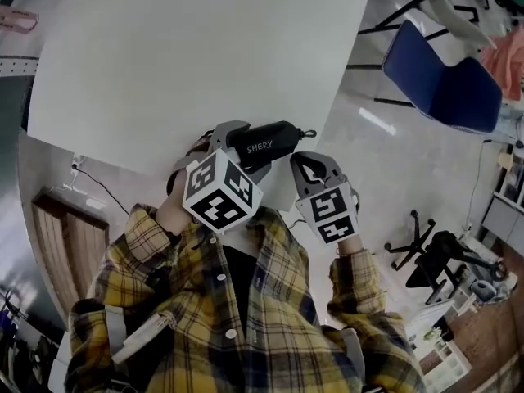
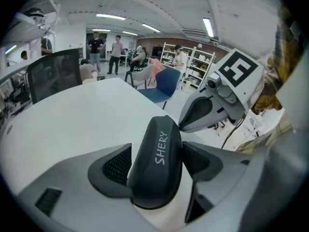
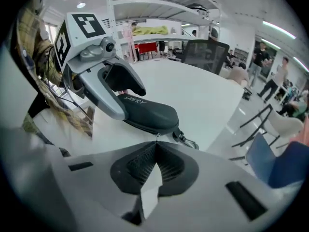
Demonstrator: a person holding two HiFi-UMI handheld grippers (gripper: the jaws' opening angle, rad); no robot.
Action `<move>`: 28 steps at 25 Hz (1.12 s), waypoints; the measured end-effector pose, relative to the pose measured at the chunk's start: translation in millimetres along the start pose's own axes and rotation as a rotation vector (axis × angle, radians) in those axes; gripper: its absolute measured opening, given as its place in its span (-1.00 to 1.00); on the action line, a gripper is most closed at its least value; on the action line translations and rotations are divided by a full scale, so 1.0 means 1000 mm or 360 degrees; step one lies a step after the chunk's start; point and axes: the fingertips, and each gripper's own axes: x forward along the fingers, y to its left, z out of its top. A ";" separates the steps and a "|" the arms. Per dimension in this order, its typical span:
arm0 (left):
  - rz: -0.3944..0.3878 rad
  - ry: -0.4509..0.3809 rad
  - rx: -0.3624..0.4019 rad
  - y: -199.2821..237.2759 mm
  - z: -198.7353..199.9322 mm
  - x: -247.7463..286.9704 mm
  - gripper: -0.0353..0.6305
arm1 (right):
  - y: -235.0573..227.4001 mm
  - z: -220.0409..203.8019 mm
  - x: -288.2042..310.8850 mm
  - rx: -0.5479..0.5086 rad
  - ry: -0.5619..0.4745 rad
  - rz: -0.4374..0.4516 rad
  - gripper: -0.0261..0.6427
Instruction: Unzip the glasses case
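A black glasses case [image 1: 270, 140] marked SHERY hangs above the near edge of the white table [image 1: 188, 64]. My left gripper [image 1: 246, 150] is shut on it, its dark pads [image 2: 117, 166] pressing both long sides of the case [image 2: 157, 158]. My right gripper [image 1: 299, 164] sits just right of the case's end. In the right gripper view its jaws [image 3: 155, 146] are closed tip to tip on a small zipper pull [image 3: 155, 137] under the end of the case [image 3: 147, 116]. A metal clip [image 3: 187, 140] dangles from that end. The right gripper [image 2: 195, 115] also shows past the case in the left gripper view.
A blue chair [image 1: 446, 84] stands on the floor to the right of the table, with a black swivel-chair base [image 1: 438, 260] nearer me. A dark office chair [image 2: 53, 76] is at the table's far side. People [image 2: 96, 45] and shelves [image 2: 195, 64] are far behind.
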 end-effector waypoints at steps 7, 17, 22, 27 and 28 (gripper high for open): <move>-0.0077 0.0110 0.0591 -0.035 0.015 0.011 0.12 | 0.026 -0.029 -0.016 0.0514 -0.0116 -0.0045 -0.93; -0.0046 0.0167 0.1166 -0.045 0.016 0.037 0.05 | 0.030 -0.020 -0.013 0.0567 -0.0218 0.0000 -0.93; -0.0111 0.0179 0.1134 -0.045 0.018 0.037 0.03 | 0.023 -0.020 -0.017 0.0372 -0.0186 -0.0024 -0.93; -0.0108 0.0169 0.1144 -0.046 0.018 0.036 0.02 | 0.007 -0.027 -0.019 0.0250 -0.0126 -0.0057 -0.93; -0.0098 0.0163 0.1151 -0.046 0.018 0.036 0.02 | 0.002 -0.028 -0.020 0.0217 -0.0110 -0.0060 -0.93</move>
